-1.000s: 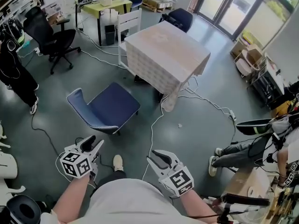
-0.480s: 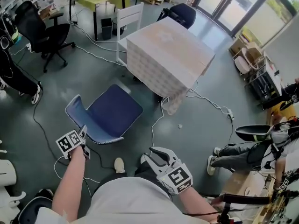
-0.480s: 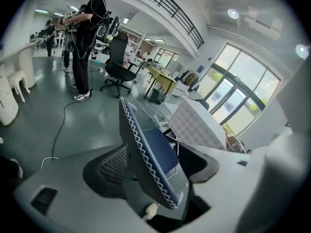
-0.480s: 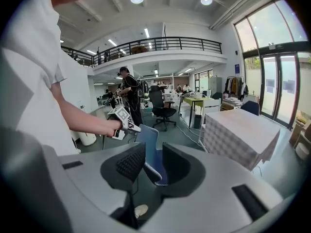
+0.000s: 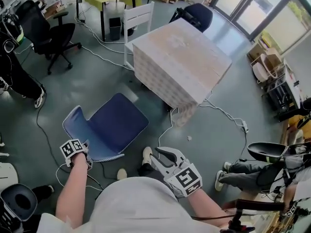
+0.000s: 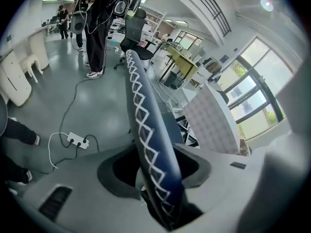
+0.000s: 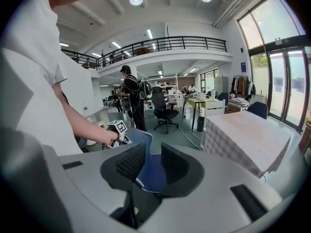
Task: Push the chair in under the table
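Note:
A blue chair [image 5: 114, 123] with white-stitched edging stands on the grey floor, its seat facing the cloth-covered table [image 5: 184, 52] and a gap of floor between them. My left gripper [image 5: 83, 152] is down at the top edge of the chair's backrest [image 6: 146, 125]. That edge runs between the jaws of the left gripper [image 6: 155, 164], which are closing with dark gaps still showing beside it. My right gripper [image 5: 163, 157] hangs open in the air to the right of the chair with nothing in it. Through the right gripper [image 7: 148, 152] I see the chair [image 7: 143, 139] beyond.
White cables [image 5: 167, 130] trail over the floor by the chair and table. A white chair [image 5: 138, 18] stands at the table's far side, and a black office chair [image 5: 48, 33] at far left. A person stands at the left [image 5: 14, 76]; another sits at the right [image 5: 243, 171].
My left gripper went forward and down from near my body to the backrest's top edge, rolling as it went. The right gripper shifted a little; it stays open.

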{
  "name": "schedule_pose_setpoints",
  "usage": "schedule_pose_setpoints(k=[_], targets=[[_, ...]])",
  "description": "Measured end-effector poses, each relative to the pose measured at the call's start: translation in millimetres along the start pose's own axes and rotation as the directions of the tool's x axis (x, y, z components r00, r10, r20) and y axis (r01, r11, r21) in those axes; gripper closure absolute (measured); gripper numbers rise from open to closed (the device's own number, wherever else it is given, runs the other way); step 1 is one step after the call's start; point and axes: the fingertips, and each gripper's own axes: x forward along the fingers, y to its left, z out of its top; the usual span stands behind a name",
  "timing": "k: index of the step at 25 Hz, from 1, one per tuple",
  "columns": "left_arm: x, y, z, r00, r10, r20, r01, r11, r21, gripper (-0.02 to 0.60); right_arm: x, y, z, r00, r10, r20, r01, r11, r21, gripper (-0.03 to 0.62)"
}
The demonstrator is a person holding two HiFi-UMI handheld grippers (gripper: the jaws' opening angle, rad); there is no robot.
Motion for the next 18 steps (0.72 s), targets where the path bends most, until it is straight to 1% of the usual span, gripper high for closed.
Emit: schedule_pose_setpoints(k=[2,3,5,10,14,18], targets=[[-0.2,0.4,2.8,0.999,0.035,-0.011,-0.035,0.999,-0.011,0.442,1.1,-22.0,1.3,1.000,0.003,0.000,-0.003,1.000,0.009,0.487],[-0.4,1.1,3.4,0.999,0.049,-0.013,-0.049,0.999,-0.024,0.465,2.2,-31.1,1.2,1.000,0.008,-0.001,-0.008,1.000,0.014,0.487],[-0.1,1.9,3.9,0.998,0.066,-0.008,-0.066,0.996,-0.057,0.486,5.0,-46.8,0.4,1.000,0.021,-0.005,-0.021,1.000,0.022,0.487],[5.0,-10.0,6.4,0.997,0.077,0.023,-0.074,0.989,-0.132,0.509,12.9,-78.5,4.3,0.998,0.059,-0.007,-0.059,0.998,0.031,0.487],[12.6,-31.7,4.5,0.997,0.072,0.025,-0.068,0.988,-0.138,0.512,15.9,-97.0,6.4,0.996,0.086,-0.010,-0.086,0.996,0.037,0.487],[23.8,-53.0,11.8,0.997,0.066,0.027,-0.062,0.989,-0.136,0.514,14.9,-114.2,6.1,0.995,0.096,-0.011,-0.096,0.995,0.038,0.487]])
